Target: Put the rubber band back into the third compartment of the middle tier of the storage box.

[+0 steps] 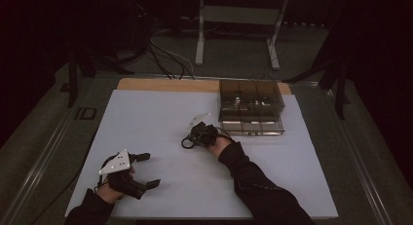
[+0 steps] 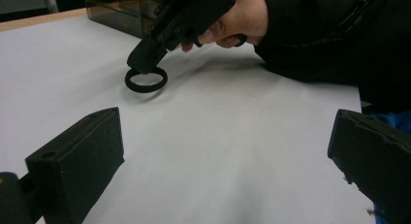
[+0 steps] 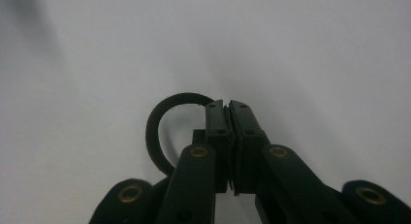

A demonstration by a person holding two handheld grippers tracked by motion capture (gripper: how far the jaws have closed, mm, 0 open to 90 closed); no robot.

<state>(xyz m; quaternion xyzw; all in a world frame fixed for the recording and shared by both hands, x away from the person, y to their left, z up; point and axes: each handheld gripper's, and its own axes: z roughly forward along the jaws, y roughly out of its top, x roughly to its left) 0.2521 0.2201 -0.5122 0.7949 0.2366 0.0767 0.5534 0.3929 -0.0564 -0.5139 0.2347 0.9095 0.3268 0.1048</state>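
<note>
A black ring (image 1: 186, 143) lies on the white sheet (image 1: 146, 118) near the table's middle. My right gripper (image 1: 191, 139) points down and left at it, jaws pressed together on the ring's rim. In the right gripper view the ring (image 3: 162, 122) curves out to the left of the pinched jaws of my right gripper (image 3: 227, 106). The left gripper view shows the same ring (image 2: 146, 80) flat on the sheet under the right gripper (image 2: 145, 64). My left gripper (image 1: 149, 170) rests at the front left, open, with nothing between its jaws (image 2: 225, 156).
A smoky transparent drawer box (image 1: 251, 105) stands at the back right of the sheet, just beyond the right hand. A wooden strip (image 1: 165, 84) runs along the far edge. Cables (image 1: 165, 59) and a metal stand (image 1: 238, 20) lie on the floor behind the table.
</note>
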